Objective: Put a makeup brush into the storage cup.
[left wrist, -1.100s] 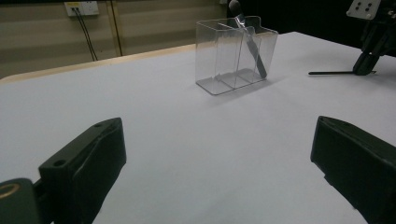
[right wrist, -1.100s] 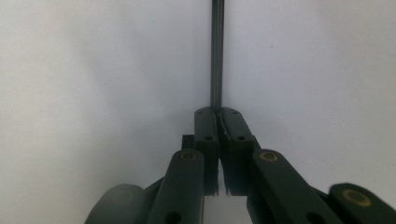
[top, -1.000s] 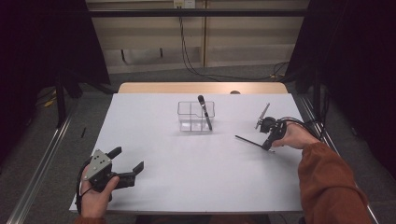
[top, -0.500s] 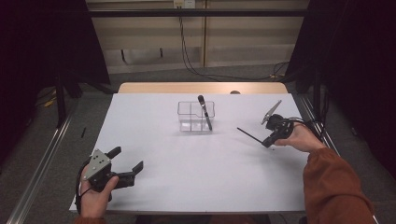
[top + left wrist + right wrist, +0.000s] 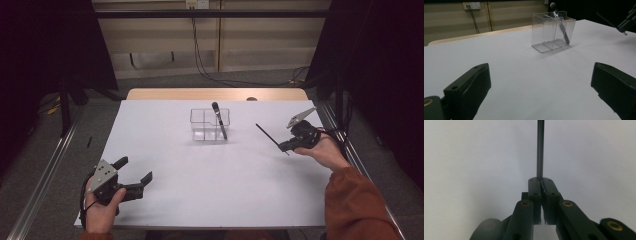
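From the high view, a white table (image 5: 215, 185) filled the middle of the scene. A clear box (image 5: 209, 124) stood just above the table's centre, toward twelve o'clock, with a black-tipped tool (image 5: 219, 119) leaning inside its right part. At about three o'clock the right gripper (image 5: 289, 145) sat in a hand at the table's right edge, its jaws clamped on a thin dark rod (image 5: 268, 136) that slanted up toward ten o'clock, above the table and well apart from the box. At about seven o'clock the left gripper (image 5: 134, 174) rested in the other hand near the front-left corner, its jaws spread wide with nothing between them.

In the left gripper view, the two black jaws stood far apart at the bottom corners over bare table. The box (image 5: 552, 31) stood at one o'clock, the tool (image 5: 560, 21) tilted in it. The rod (image 5: 607, 20) showed at two o'clock.

In the right gripper view, the jaws were pressed together at six o'clock, pinching the rod (image 5: 540, 147), which ran straight up to twelve o'clock over the pale table.
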A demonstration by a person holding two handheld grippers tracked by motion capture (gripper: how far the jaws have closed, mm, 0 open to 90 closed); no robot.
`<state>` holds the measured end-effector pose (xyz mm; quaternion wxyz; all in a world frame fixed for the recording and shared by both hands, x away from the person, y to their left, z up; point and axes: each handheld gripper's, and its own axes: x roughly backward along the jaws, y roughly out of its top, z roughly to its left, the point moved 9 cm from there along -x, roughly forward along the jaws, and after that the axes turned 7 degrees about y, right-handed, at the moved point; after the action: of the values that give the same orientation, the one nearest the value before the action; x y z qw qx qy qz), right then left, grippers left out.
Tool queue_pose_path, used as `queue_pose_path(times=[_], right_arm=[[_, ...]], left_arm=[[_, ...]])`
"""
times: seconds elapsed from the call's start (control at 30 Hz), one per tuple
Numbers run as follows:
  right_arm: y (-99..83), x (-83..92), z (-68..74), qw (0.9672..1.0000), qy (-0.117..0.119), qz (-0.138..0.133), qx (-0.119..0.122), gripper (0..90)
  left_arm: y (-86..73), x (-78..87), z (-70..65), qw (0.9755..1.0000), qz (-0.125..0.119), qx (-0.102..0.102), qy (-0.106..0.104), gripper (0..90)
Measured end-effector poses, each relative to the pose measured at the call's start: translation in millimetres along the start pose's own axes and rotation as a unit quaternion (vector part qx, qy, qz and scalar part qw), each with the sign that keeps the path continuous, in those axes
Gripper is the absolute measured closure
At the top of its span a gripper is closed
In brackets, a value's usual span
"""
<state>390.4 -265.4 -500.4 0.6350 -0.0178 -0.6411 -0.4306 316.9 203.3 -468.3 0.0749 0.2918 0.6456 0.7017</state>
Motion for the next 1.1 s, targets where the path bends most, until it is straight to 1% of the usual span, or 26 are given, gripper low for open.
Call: queue_pose_path(times=[0.07, 0.13, 0.17, 0.2, 0.27, 0.3, 0.33, 0.37, 0.47, 0.5, 0.57, 0.6, 0.63, 0.7, 0.77, 0.8, 0.87, 0.9, 0.97, 1.0, 1.03, 1.1], right_arm=[[-1.0, 0.5, 1.0, 0.9999, 0.001, -0.011, 0.0, 86.9], [0.1, 1.2, 1.6, 0.9994, 0.0, -0.033, -0.001, 86.9], [1.0, 1.8, 3.3, 0.9989, 0.005, -0.047, -0.005, 86.9], [1.9, 2.2, 4.3, 0.9983, 0.004, -0.057, -0.007, 86.9], [2.9, 2.6, 6.2, 0.9975, 0.005, -0.069, -0.008, 86.9], [3.4, 3.0, 6.1, 0.9971, 0.0, -0.076, -0.007, 86.9], [4.2, 3.2, 6.9, 0.9963, 0.002, -0.086, -0.009, 86.9], [5.0, 3.7, 6.5, 0.9957, -0.004, -0.093, -0.009, 86.9], [8.5, 7.2, 6.8, 0.992, -0.017, -0.125, -0.009, 87.0], [9.1, 7.6, 8.1, 0.9914, -0.013, -0.13, -0.009, 86.9], [10.4, 8.2, 8.9, 0.9904, -0.025, -0.136, -0.006, 87.0], [11.5, 8.0, 10.7, 0.9897, -0.02, -0.141, -0.006, 87.0], [12.5, 8.0, 11.6, 0.989, -0.024, -0.146, -0.006, 87.0], [15.0, 8.0, 14.3, 0.9871, -0.021, -0.158, -0.005, 87.0], [16.6, 8.4, 15.7, 0.9846, -0.024, -0.173, -0.009, 87.0], [17.7, 8.6, 16.2, 0.9826, -0.026, -0.184, -0.01, 87.0], [18.8, 8.3, 18.0, 0.9816, -0.02, -0.19, -0.011, 87.0], [19.7, 9.1, 18.1, 0.9806, -0.025, -0.194, -0.012, 87.0], [22.6, 11.2, 22.4, 0.9774, -0.008, -0.211, -0.013, 87.0], [23.3, 11.8, 24.1, 0.9771, -0.009, -0.212, -0.011, 87.0], [24.0, 11.5, 27.5, 0.9769, -0.001, -0.213, -0.009, 87.0], [25.5, 11.2, 33.9, 0.9765, 0.005, -0.216, -0.005, 87.0]], left_arm=[[-0.1, -0.1, 0.1, 1.0, 0.0, 0.0, 0.0, 2.8], [0.0, -0.1, 0.3, 1.0, 0.0, 0.002, 0.0, 2.8], [-0.1, 0.0, 0.5, 1.0, 0.0, 0.002, 0.0, 2.8], [-0.2, 0.0, 0.8, 1.0, 0.0, 0.003, 0.001, 2.8], [-0.3, 0.6, 1.5, 1.0, 0.001, 0.001, 0.001, 2.8], [0.0, 1.2, 1.9, 1.0, 0.0, 0.0, 0.003, 2.8], [0.2, 1.4, 2.1, 1.0, 0.0, 0.001, 0.003, 2.8], [0.3, 1.6, 2.4, 1.0, 0.0, 0.0, 0.004, 2.8], [0.4, 1.8, 2.6, 1.0, -0.001, 0.001, 0.004, 2.8], [0.4, 1.7, 2.7, 1.0, -0.001, 0.001, 0.004, 2.8], [0.5, 1.6, 2.8, 1.0, -0.001, 0.001, 0.004, 2.8], [0.5, 1.6, 2.9, 1.0, -0.001, 0.001, 0.004, 2.8], [0.5, 1.7, 2.9, 1.0, -0.001, 0.001, 0.004, 2.9], [0.3, 1.7, 2.6, 1.0, 0.0, -0.001, 0.004, 2.9], [0.2, 1.7, 2.4, 1.0, 0.0, 0.0, 0.003, 2.9], [0.1, 1.7, 2.4, 1.0, 0.0, 0.0, 0.003, 2.9], [0.4, 1.8, 2.8, 1.0, -0.001, 0.0, 0.003, 2.9], [0.5, 1.9, 2.8, 1.0, -0.001, 0.001, 0.003, 2.8], [1.0, 2.0, 2.2, 1.0, -0.003, 0.004, 0.003, 2.8], [1.2, 1.9, 2.0, 1.0, -0.003, 0.003, 0.003, 2.9], [1.3, 2.0, 1.7, 1.0, -0.003, 0.003, 0.002, 2.8], [1.4, 2.3, 0.4, 1.0, -0.002, 0.003, 0.001, 2.9]])
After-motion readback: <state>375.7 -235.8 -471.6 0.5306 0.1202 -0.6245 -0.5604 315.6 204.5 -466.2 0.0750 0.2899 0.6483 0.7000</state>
